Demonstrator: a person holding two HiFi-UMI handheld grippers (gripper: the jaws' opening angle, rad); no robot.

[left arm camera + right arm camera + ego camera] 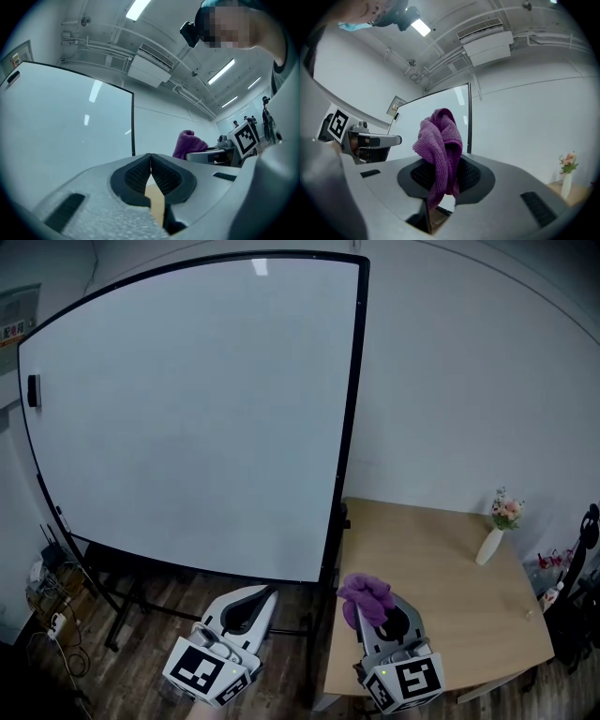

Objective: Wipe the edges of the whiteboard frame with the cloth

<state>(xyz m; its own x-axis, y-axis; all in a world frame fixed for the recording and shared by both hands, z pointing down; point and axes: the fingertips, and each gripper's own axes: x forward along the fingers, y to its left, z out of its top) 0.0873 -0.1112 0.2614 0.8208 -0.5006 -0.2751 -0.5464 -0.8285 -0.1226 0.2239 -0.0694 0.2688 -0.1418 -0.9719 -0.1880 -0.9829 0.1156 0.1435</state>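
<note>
Cloth (439,136) clamped in right gripper (373,607) jaws; left gripper (151,159) jaws together, empty.

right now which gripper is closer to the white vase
Right. The right gripper, shut on the cloth, is over the table that the vase stands on. The left gripper is off the table, over the floor, farther left.

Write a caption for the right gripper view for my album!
Right tool shut on a bunched purple cloth, with the black-framed whiteboard behind.
</note>
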